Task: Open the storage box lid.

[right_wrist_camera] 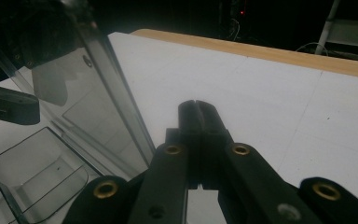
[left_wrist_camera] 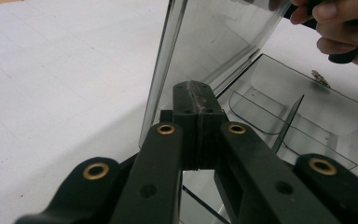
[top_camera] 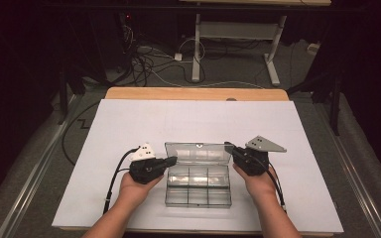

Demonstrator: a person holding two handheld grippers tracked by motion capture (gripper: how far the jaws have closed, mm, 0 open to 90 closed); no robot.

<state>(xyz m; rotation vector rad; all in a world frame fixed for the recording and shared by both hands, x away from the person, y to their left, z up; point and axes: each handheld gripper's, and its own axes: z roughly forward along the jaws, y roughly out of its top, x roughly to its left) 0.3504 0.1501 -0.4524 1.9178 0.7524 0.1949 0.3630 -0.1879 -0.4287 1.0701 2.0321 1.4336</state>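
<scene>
- Since both sets of jaws stand pressed together with nothing between them, any push on the box would have to come from the closed tips rather than a pinch.
- In the lower middle of the high view sits the clear plastic compartment box [top_camera: 198,186], its long axis running left to right across the white sheet on the table [top_camera: 129,124]; its compartments look empty.
- The left gripper [top_camera: 172,159], black and closed on nothing, sits just left of the box, its tip at the left end of the raised lid.
- The right gripper [top_camera: 227,146], likewise closed and empty, sits at the lid's right end, about equally near.
- Behind both, the transparent hinged lid [top_camera: 198,152] stands roughly upright along the box's far edge, between the two tips.
- Whether either tip actually touches the lid I cannot tell.
</scene>
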